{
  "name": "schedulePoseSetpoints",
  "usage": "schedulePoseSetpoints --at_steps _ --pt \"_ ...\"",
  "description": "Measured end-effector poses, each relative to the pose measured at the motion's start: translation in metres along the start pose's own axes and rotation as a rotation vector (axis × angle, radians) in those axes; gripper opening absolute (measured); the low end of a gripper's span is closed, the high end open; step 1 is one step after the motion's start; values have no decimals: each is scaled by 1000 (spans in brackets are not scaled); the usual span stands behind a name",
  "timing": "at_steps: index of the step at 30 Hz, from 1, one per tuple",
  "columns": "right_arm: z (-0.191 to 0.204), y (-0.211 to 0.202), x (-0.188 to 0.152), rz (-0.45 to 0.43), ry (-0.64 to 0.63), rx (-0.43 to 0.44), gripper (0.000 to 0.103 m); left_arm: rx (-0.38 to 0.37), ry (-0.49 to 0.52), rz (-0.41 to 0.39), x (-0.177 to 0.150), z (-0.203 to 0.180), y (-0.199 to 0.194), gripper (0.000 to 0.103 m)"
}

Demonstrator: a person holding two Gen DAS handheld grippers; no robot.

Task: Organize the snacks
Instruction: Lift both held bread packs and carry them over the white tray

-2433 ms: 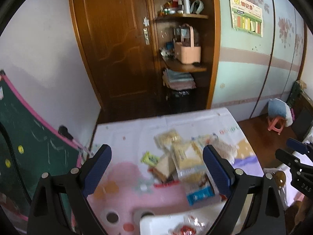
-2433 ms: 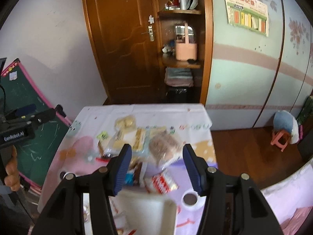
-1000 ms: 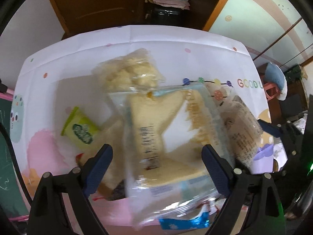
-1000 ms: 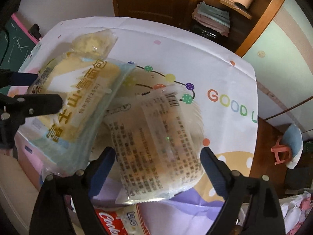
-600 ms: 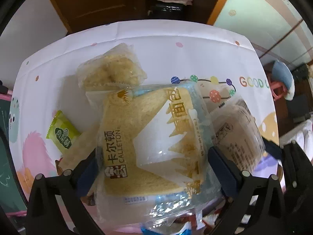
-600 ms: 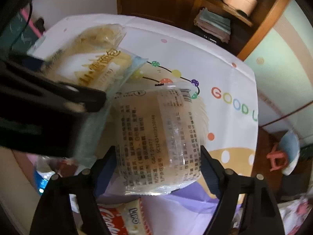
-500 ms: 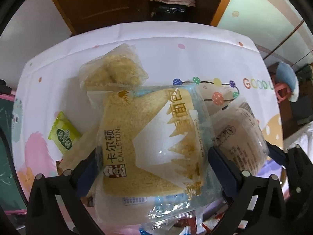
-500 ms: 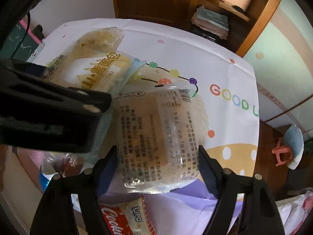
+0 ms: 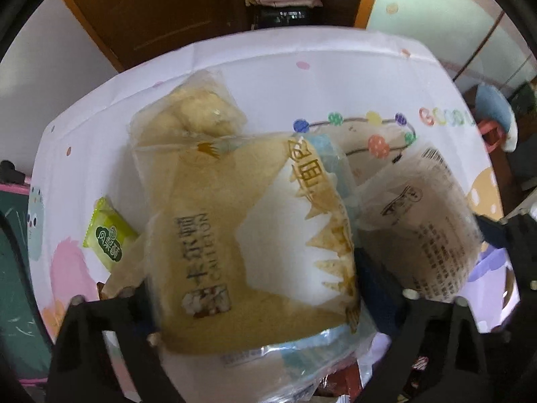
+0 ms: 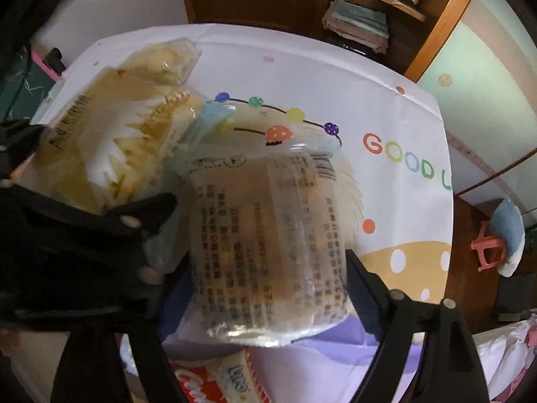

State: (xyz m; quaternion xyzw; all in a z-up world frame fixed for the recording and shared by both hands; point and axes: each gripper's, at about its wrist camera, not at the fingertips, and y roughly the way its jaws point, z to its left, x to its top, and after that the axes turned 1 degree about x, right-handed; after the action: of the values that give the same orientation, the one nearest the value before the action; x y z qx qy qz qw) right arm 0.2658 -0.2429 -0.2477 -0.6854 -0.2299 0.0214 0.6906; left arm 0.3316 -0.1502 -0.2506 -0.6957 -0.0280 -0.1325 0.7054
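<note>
Left gripper [image 9: 251, 288]: your jaws stand wide and press against the two sides of the sliced bread bag [image 9: 248, 235]; they have just been closing, with the bag between them.
Left pads: both are mostly covered by the bag's wrapper, so you see only dark edges of them.
Right gripper [image 10: 268, 278]: your jaws are spread wide on either side of the clear printed bread pack [image 10: 268, 235] and touch its sides; they have just been opening a little, the pack between them.
Bread bag, axis: its long side runs forward away from your left gripper, tilted slightly to the right; the brand print reads sideways.
Clear pack, axis: it runs forward from your right gripper, barcode end farthest from you.
Position: the two packs lie side by side, edges touching, on the cartoon tablecloth [image 10: 386, 77].
Ahead of the left gripper: a small clear pastry bag [image 9: 191, 117] sits just beyond the bread bag, partly under it.
Left of the left gripper: a green sweet packet [image 9: 107, 235] lies beside the bread bag.
Below the right gripper: a red cookie pack [image 10: 214, 379], cut off by the frame edge.
Hard to read: motion blur smears the print on both packs.
</note>
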Motion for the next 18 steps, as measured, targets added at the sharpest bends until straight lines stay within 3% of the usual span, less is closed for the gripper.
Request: schedulePoseSetpoints --at_steps 5,7,13,16,18 --pt "-4 -9 -4 -26 -4 5 68 -28 -28 -22 -5 16 -15 82" --pt "-13 -13 -6 -31 39 44 66 -29 -28 -37 -6 21 -24 79" --pt "-18 -23 -13 -48 107 26 64 -44 -14 -114 -16 33 -70 72" --pt "-19 -44 -18 -93 127 36 64 -71 -7 -152 -23 43 -103 56" --pt "-18 -60 -22 -122 126 32 64 -101 -9 -175 -32 51 -129 55"
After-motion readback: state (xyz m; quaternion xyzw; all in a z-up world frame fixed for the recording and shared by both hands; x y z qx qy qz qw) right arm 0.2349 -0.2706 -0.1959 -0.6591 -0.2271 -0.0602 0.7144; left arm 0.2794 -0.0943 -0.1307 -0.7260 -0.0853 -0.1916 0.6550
